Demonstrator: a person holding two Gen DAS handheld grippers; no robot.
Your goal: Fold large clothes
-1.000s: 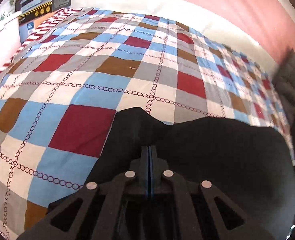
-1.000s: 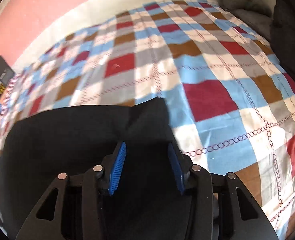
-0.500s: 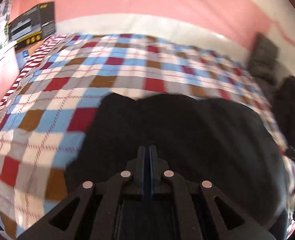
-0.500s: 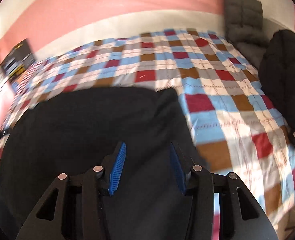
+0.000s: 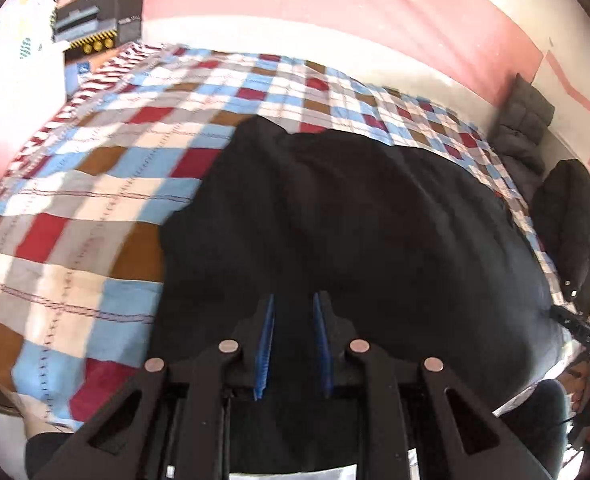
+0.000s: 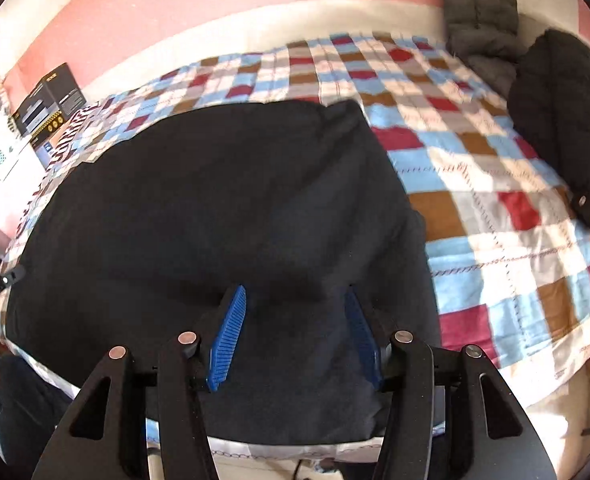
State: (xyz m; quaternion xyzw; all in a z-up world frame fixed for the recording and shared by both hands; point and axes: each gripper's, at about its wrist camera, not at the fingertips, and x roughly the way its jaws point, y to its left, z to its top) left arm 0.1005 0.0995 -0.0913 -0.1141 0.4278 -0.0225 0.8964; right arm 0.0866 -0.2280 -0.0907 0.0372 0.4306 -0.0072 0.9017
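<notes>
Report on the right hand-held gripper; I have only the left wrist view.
Observer: The right hand-held gripper has its jaws opening. The black garment shows between the pads, but they do not press on it.
Operator: Check the garment's near hem, which my own gripper hides.
Observer: The near hem lies just short of the bed's near edge, with a thin strip of the checked bedspread showing below it.
</notes>
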